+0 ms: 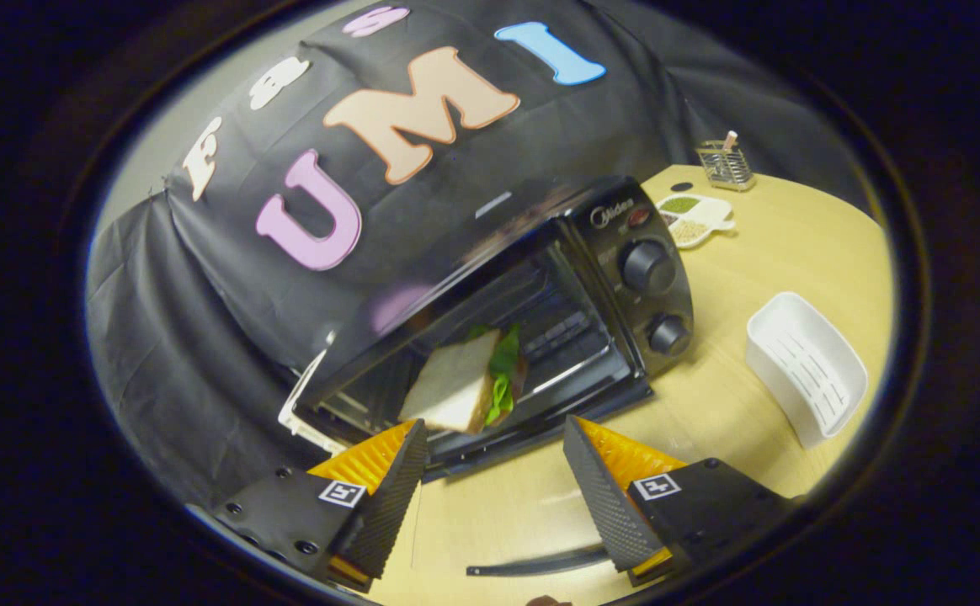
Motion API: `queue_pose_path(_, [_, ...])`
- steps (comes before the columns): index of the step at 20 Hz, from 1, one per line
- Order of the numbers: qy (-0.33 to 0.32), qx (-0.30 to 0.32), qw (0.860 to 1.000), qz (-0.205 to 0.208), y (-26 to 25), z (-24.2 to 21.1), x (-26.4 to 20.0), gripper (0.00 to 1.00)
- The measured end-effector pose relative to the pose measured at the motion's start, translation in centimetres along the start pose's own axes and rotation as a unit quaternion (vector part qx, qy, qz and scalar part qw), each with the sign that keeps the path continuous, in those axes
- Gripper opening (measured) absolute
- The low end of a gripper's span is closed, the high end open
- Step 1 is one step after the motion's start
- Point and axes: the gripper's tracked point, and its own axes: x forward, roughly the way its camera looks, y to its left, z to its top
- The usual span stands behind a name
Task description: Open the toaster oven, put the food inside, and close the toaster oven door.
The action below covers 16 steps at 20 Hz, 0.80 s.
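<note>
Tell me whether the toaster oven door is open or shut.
Open: the toaster oven shows its racks with the sandwich inside, beyond the open gripper.

One toaster oven (pixel 540 311) with two round knobs (pixel 647 267). One sandwich (pixel 465 383) inside it. One white tray (pixel 806 368), one dish (pixel 695 220) with two kinds of beans, one wire cup (pixel 725 163) on one table (pixel 759 278). One gripper (pixel 494 438), two fingers wide apart, holding nothing.

- The tongs (pixel 494 438) stand spread wide — a broad gap lies between the two fingers.
- Nothing sits between the fingers (pixel 389 497); neither presses on anything.
- The tongs are tilted — the whole scene ahead of them leans.
</note>
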Motion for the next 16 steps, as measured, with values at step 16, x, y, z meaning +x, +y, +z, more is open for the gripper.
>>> queue_pose_path(16, [0.222, -0.133, 0.966, -0.028, -2.2, -12.0, -7.2, 0.99])
